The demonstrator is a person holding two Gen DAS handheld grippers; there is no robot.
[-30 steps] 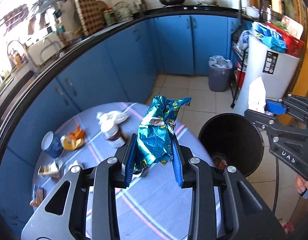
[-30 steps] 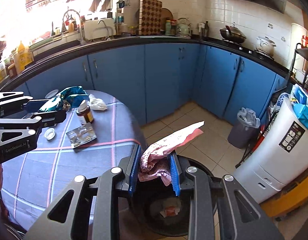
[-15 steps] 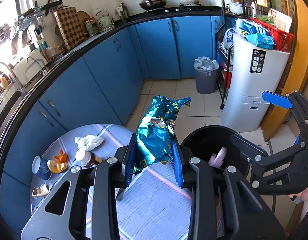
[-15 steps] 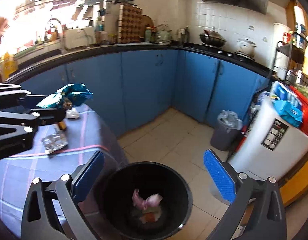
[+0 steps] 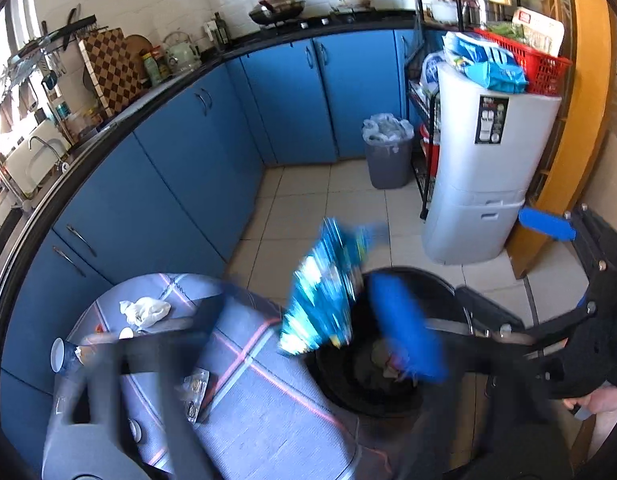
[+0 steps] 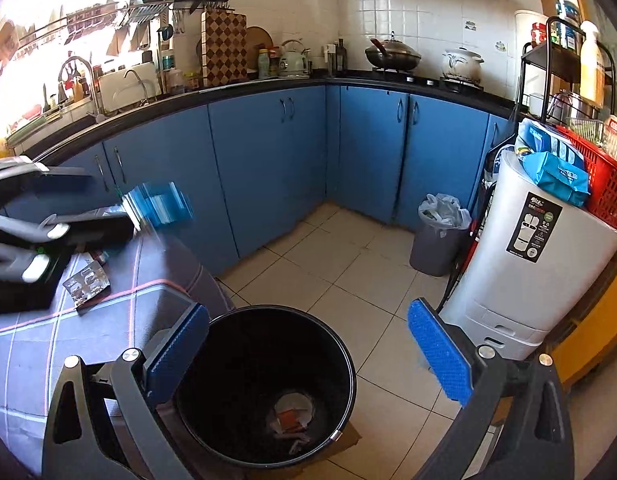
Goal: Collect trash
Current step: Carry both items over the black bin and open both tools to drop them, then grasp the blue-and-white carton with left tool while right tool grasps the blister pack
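My left gripper (image 5: 296, 300) is blurred, and its jaws are opening. The crumpled blue snack bag (image 5: 328, 292) hangs loose between them, over the near rim of the black trash bin (image 5: 432, 276). In the right wrist view the bag (image 6: 160, 204) shows beside the left gripper (image 6: 68, 220). My right gripper (image 6: 308, 314) stands open and empty above the bin (image 6: 348, 360), with trash (image 6: 292, 416) on the bin's bottom. A white tissue (image 5: 144, 310) and a foil blister pack (image 5: 194, 392) lie on the checked tablecloth (image 5: 248, 412).
A cup (image 5: 60, 356) sits at the table's left edge. A grey lined bin (image 6: 440, 236) stands by the blue cabinets (image 6: 268, 168). A white appliance (image 6: 520, 264) with a red basket is on the right. Tiled floor (image 6: 336, 256) lies between them.
The left gripper swung from over the table to the bin and opened, letting the blue bag go. The right gripper opened and its pink wrapper dropped into the bin.
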